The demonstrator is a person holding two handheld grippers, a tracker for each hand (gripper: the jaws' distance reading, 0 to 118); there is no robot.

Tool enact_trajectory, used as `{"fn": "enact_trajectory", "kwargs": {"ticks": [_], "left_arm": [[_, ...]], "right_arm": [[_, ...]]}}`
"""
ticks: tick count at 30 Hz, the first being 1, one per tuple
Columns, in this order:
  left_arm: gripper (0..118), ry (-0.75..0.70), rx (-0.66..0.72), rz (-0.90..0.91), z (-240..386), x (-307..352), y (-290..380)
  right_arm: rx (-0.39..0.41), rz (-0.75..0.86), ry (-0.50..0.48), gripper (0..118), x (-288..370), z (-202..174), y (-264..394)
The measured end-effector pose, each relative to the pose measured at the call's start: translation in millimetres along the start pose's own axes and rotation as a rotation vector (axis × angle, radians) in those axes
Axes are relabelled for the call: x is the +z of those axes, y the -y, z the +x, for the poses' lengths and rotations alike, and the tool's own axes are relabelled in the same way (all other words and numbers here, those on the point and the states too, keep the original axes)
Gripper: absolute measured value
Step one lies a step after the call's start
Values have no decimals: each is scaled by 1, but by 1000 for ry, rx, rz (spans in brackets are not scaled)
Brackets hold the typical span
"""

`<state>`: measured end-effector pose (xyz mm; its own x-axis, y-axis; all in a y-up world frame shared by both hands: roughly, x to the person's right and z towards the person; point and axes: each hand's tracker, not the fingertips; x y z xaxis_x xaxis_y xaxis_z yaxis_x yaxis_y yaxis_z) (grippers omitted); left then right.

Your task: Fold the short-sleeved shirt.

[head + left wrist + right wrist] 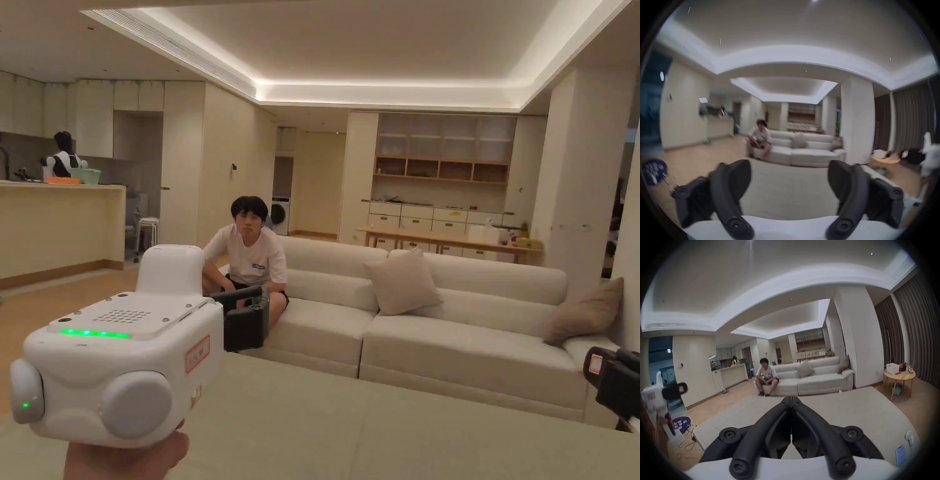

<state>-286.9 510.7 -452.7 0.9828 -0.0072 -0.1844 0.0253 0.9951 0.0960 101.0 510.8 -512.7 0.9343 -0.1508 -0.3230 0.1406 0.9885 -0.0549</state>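
My left gripper is raised at the lower left of the head view, its white body held in a hand. In its own view the left gripper is open, jaws wide apart with nothing between them. The right gripper is shut, jaws closed tip to tip on nothing, pointing over a wide pale padded surface. It also pokes in at the right edge of the head view as a black part. Both grippers hover above the pale surface.
A person sits at the left end of a cream sofa beyond the surface. A round wooden table with a white box stands at the right. Cables lie on the floor at the left. A small white device rests on the surface's right side.
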Motion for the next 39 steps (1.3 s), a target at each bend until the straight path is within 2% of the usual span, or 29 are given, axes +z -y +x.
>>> {"fn": "enact_trajectory", "kwargs": {"ticks": [3,4,6,8,9,15,39], "left_arm": [[3,-31,16,3,36,9,-4],[0,-46,24,6,43,9,-4],[0,-48,44,-5,54,14,-4],[0,-16,88,-37,58,14,-1],[0,-19,79,-36,60,14,1],[0,30,28,-79,73,12,3],[0,79,-1,-121,91,16,7]], "right_arm": [[97,39,71,0,19,-3,-16],[92,30,69,0,18,3,-17],[86,24,61,0,26,7,-18],[156,35,106,0,32,8,-14],[161,44,119,0,34,10,-12],[121,39,113,0,42,22,-8],[117,41,129,0,50,27,-7]]}}
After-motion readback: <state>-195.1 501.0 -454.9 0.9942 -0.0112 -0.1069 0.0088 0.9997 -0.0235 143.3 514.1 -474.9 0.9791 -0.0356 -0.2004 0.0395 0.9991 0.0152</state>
